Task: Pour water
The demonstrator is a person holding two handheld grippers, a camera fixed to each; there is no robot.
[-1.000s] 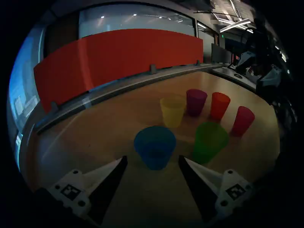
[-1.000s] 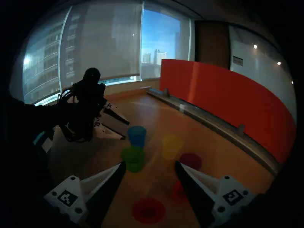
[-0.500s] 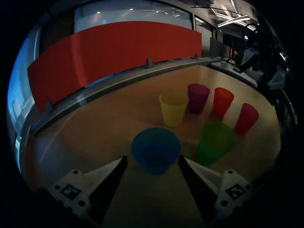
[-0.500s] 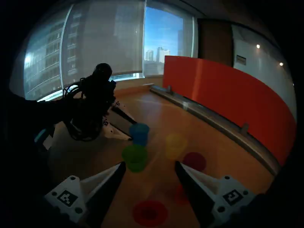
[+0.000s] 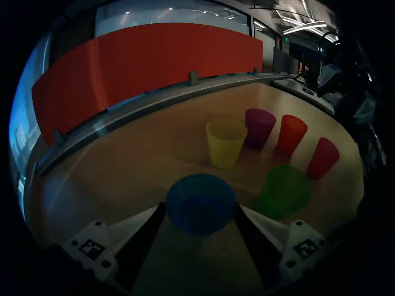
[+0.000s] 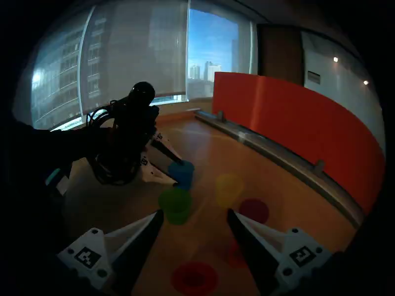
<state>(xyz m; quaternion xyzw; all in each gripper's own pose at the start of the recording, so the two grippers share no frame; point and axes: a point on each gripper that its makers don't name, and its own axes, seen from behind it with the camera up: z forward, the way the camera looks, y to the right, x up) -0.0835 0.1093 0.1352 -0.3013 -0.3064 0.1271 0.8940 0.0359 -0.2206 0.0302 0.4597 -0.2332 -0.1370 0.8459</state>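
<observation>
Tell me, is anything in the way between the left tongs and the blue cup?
No, nothing visible is. The blue cup sits right between the fingers of the open left tongs. The green cup stands off to one side, apart.

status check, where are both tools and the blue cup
Left tool open, straddling the blue cup, no squeeze yet. Right tool open, holding nothing. Green cup close beside the blue one.
</observation>
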